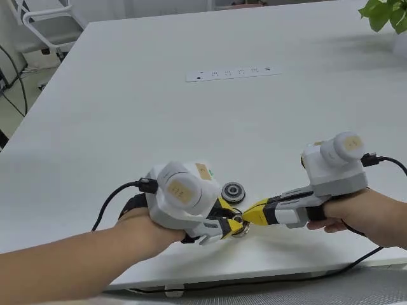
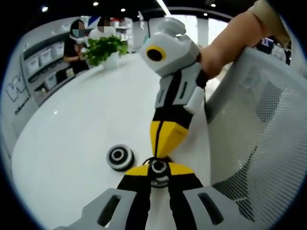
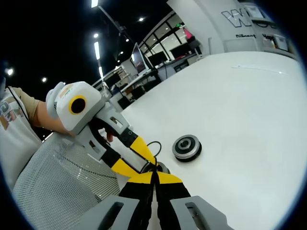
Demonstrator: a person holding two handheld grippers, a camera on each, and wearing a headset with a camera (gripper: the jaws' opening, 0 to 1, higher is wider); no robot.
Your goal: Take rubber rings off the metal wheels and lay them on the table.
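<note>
The left gripper [image 1: 234, 223], a white and grey two-jaw tool with yellow-tipped black jaws, sits at the near edge of the broad white table [image 1: 159, 114], held in the person's left hand [image 1: 149, 232]; its jaws are closed around a small round metal wheel with a black rubber ring [image 2: 159, 166], which is pinched between the two yellow tips just above the tabletop. The right gripper [image 1: 249, 217], of the same make and held in the right hand [image 1: 362, 213], comes in from the opposite side; its yellow jaws are pressed together with only a thin seam between them, and their point meets the rim of the held wheel (whether they pinch the rubber ring itself I cannot tell). In the left gripper view the right gripper [image 2: 162, 152] points down onto the top of that wheel; in the right gripper view the left gripper [image 3: 149, 164] reaches in from the left, and part of the wheel [image 3: 162, 167] peeps out just beyond the right gripper's own closed tips [image 3: 154, 176].

A second metal wheel with its black rubber ring on [image 1: 233, 192] lies flat on the table just beyond the two tips, apart from both; it shows again in both gripper views [image 2: 120, 157] [image 3: 187, 147]. Farther across the table lies a flat white power strip [image 1: 233, 74]; a green leafy plant [image 1: 385, 13] stands at the far right corner; a grey mesh chair back [image 2: 259, 143] stands by the near edge.
</note>
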